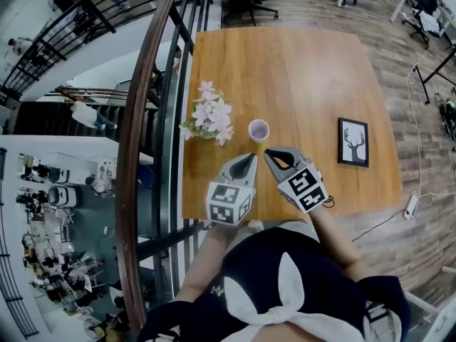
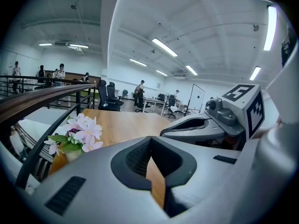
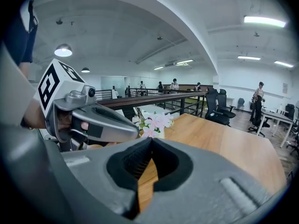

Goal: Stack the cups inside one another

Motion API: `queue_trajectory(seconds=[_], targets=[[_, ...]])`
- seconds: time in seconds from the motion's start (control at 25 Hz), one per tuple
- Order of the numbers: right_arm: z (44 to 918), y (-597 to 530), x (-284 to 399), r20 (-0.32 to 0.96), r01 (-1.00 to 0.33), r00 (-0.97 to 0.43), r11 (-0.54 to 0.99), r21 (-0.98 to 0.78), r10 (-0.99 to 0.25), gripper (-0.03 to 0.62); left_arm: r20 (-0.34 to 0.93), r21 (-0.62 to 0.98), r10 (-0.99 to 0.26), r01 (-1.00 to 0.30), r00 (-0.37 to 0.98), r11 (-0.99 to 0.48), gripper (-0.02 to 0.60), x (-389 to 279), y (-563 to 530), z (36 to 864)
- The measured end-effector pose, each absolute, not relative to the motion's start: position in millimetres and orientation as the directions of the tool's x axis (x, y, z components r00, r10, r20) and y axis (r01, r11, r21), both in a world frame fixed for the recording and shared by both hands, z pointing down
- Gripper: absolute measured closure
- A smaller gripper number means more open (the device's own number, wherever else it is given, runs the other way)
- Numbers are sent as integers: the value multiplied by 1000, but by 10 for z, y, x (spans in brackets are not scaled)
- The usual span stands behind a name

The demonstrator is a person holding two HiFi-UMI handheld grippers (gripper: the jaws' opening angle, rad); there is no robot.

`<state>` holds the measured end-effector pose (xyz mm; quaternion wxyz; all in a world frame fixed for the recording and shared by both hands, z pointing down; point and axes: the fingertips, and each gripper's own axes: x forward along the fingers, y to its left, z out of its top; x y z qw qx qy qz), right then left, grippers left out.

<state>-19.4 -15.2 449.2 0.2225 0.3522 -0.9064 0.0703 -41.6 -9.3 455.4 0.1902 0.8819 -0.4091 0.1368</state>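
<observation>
We tilt our left gripper and right gripper down over the wooden desk's near edge, jaws closed and empty. A small lilac cup stands at 12 o'clock, with bare desk beyond.

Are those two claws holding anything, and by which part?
Nothing: the left hand-held gripper and the right hand-held gripper are both shut and empty.

I see bare worktop ahead, and between the cup and the framed picture. On my left, flowers and a railing crowd the edge.
</observation>
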Motion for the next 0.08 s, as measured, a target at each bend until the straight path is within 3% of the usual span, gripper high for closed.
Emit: queue_trajectory(seconds=[0.08], targets=[[4518,-141,-180,457,-675,-648,738,29,-610,595,400,224,-667,-772,629,-595,565,-418,-79,4556]])
